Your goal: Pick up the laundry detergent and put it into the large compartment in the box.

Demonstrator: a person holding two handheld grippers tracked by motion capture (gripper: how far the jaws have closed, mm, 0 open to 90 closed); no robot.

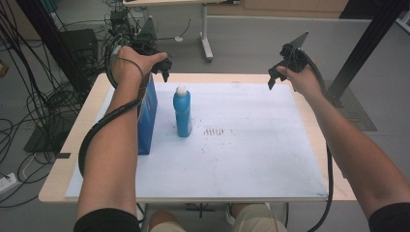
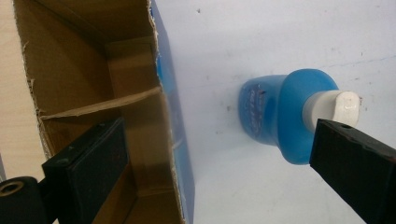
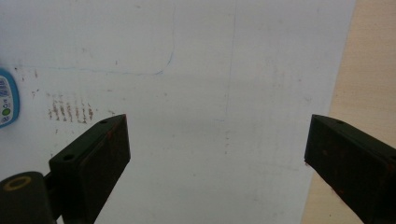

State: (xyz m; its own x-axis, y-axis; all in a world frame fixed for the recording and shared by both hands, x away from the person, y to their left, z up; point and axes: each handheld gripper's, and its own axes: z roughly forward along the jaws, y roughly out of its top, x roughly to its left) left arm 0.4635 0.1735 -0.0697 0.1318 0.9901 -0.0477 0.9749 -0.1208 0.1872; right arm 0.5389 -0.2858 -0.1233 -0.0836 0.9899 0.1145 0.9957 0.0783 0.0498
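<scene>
While both hands hang in the air, a blue bottle [image 1: 182, 113] stands on the white mat [image 1: 251, 154].

From the high view, the left gripper [image 1: 162, 65] floats above the top of a blue box [image 1: 147, 118], and the bottle stands upright just beside that box (a small gap shows between them). The right gripper [image 1: 279, 72] is up over the far right edge of the mat, well apart from the bottle. From the left gripper view, the jaws are spread wide with nothing between them; the open brown inside of the box [image 2: 107, 112] sits under one jaw, and the bottle [image 2: 280, 116] with its white cap [image 2: 334, 109] sits near the other. From the right gripper view, the jaws are spread wide over the bare mat [image 3: 210, 70], and an edge of the bottle [image 3: 7, 100] peeks in at the left.
</scene>
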